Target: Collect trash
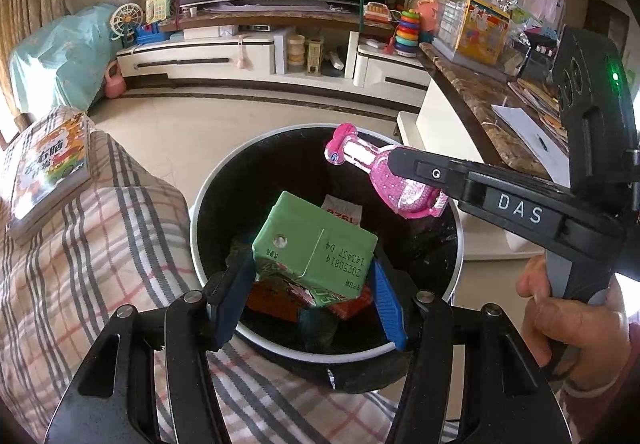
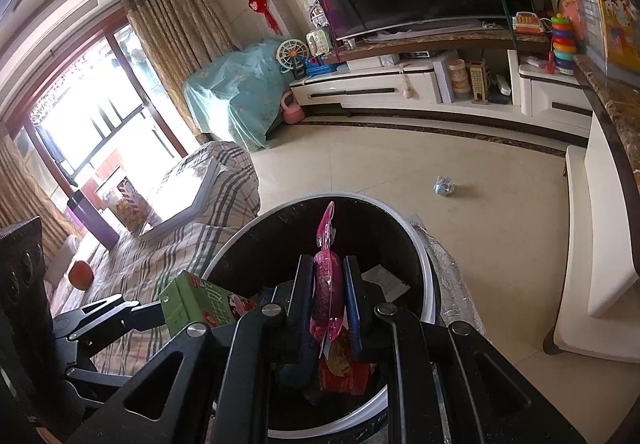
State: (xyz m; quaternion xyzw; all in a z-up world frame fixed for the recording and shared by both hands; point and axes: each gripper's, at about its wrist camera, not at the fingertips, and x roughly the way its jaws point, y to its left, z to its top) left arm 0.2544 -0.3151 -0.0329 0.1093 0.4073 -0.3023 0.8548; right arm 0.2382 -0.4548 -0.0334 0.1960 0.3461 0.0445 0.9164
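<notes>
My left gripper (image 1: pixel 310 276) is shut on a green drink carton (image 1: pixel 316 244) and holds it over the open black trash bin (image 1: pixel 224 180) with a white rim. My right gripper (image 2: pixel 328 272) is shut on a flat pink bottle-shaped wrapper (image 2: pixel 326 284), also above the bin (image 2: pixel 404 220). In the left wrist view the right gripper (image 1: pixel 404 160) comes in from the right with the pink wrapper (image 1: pixel 384 172) sticking out. In the right wrist view the carton (image 2: pixel 192 304) shows at lower left. Red and white wrappers (image 1: pixel 344 212) lie inside the bin.
A small blue crumpled wrapper (image 2: pixel 444 187) lies on the tile floor beyond the bin. A plaid-covered sofa (image 1: pixel 100 228) with a picture book (image 1: pixel 48 172) stands left of the bin. A marble-topped counter (image 1: pixel 480 100) runs along the right. A TV stand (image 1: pixel 260 52) with toys lines the far wall.
</notes>
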